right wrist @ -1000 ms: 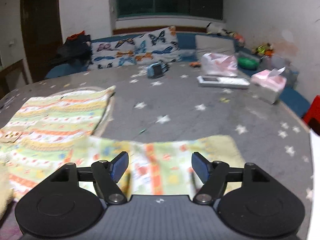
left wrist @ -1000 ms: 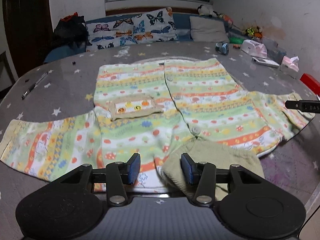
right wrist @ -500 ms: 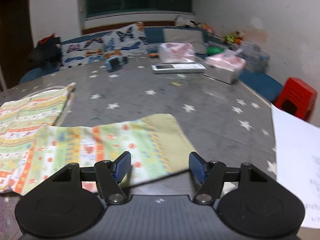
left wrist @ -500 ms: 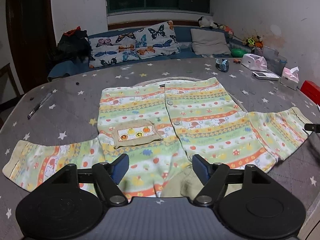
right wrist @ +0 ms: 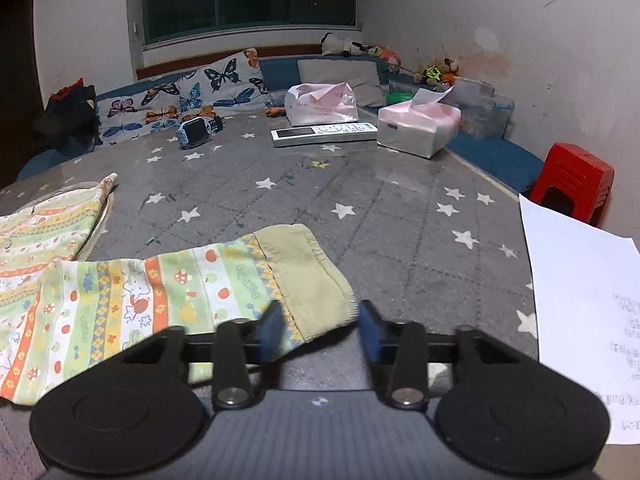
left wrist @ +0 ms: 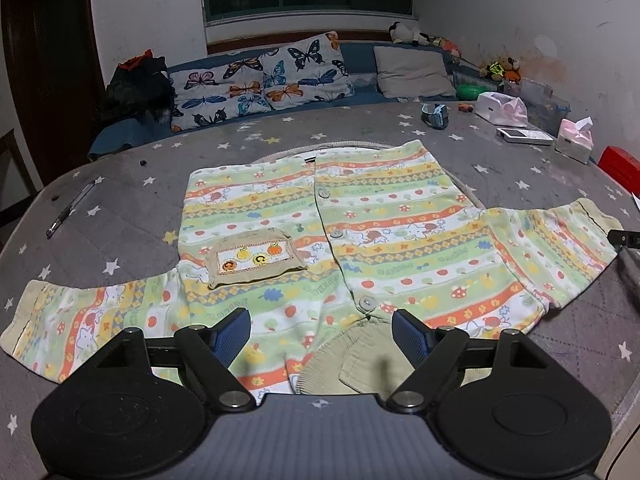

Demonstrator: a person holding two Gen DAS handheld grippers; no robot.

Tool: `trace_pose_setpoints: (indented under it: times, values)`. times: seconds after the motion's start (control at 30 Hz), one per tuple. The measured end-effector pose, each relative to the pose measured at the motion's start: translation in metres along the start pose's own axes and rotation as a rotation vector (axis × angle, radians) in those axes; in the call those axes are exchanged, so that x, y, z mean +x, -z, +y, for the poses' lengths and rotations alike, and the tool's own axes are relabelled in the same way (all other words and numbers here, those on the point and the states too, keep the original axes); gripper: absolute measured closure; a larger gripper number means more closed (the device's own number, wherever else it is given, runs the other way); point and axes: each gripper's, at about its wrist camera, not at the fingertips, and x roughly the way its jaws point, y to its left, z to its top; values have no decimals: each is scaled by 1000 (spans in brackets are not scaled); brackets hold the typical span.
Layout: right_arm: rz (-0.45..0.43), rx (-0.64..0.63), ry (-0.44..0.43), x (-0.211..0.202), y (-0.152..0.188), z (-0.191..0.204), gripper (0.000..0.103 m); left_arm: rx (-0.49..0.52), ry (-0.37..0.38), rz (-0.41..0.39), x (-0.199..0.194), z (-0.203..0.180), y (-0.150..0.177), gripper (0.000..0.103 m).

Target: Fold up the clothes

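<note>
A child's striped button-up top [left wrist: 380, 232] lies flat on the grey star-patterned table [left wrist: 120, 208], sleeves spread left and right, olive collar nearest me. My left gripper [left wrist: 321, 334] is open above the collar and holds nothing. In the right wrist view the right sleeve [right wrist: 160, 296] ends in an olive cuff [right wrist: 308, 272]. My right gripper [right wrist: 320, 330] is open, its jaws standing on either side of the cuff's near corner. Its tip [left wrist: 624, 237] shows in the left wrist view beside the sleeve end.
A pen [left wrist: 70, 210] lies at the table's left. A watch [right wrist: 194, 132], remote [right wrist: 324, 133], tissue box [right wrist: 416, 124] and pink bag [right wrist: 320, 104] sit at the back right. A white sheet of paper [right wrist: 584, 312] lies at the right edge, a red stool [right wrist: 574, 182] beyond.
My left gripper opened wider and drew back from the collar. My right gripper moved right along the sleeve to the cuff and its jaws narrowed around the cuff corner.
</note>
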Motion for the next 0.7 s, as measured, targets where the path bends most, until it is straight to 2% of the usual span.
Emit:
trace_pose_setpoints:
  times: [0.03,0.13,0.33,0.7]
  values:
    - [2,9,-11,0,-1,0,86,-1,-1,1,0,0,0,23]
    - [3,44,-36,0,-2,-1,92,-7,-5,5,1,1,0,22]
    - [-6,131,-97,-6,-6,-3,95,-17,-11,13,3,3,1,22]
    - [-54,121,-216,-31,-28,25,96,-33,-16,5,2,7,1,19]
